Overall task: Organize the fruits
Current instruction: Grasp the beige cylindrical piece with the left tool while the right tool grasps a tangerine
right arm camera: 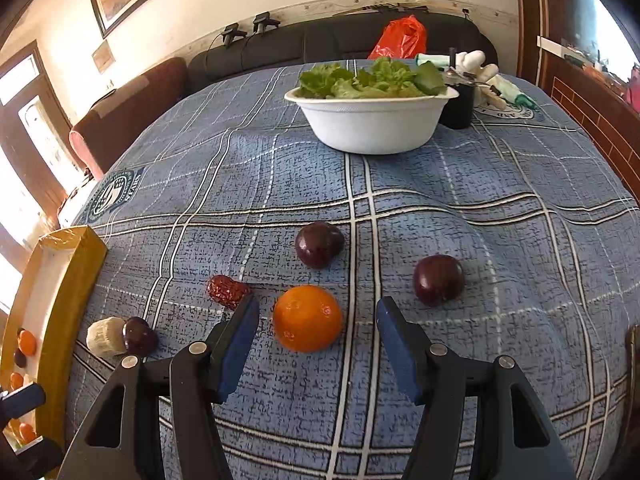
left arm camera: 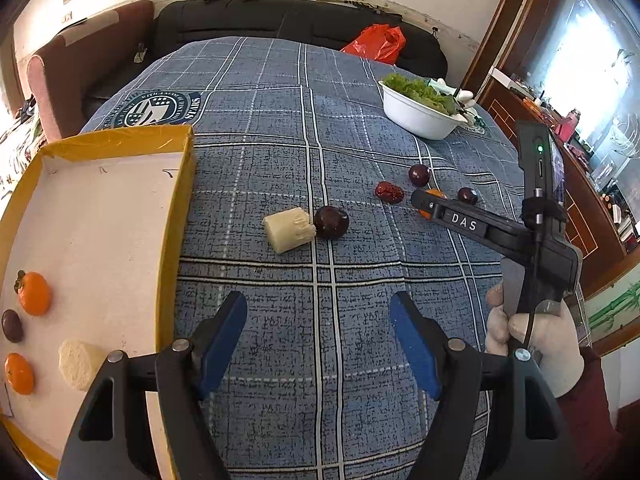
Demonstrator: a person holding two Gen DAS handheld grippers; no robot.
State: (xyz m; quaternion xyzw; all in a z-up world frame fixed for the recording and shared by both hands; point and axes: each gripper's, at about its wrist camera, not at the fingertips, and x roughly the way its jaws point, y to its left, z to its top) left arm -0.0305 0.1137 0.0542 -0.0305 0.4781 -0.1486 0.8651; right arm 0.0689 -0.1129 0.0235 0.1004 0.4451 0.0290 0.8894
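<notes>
Right wrist view: my right gripper (right arm camera: 316, 334) tilts down, jaws wide and holding nothing, the orange (right arm camera: 307, 318) just ahead between the fingertips. Around the orange: red date (right arm camera: 227, 291) left, two plums (right arm camera: 319, 244) (right arm camera: 438, 279) beyond. My left gripper (left arm camera: 318, 336) gapes empty; yellow box (left arm camera: 174, 208) far left of the orange

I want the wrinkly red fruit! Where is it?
In the right wrist view, the red date lies on the tablecloth, just left of the orange, beside the right tool's left finger.
</notes>
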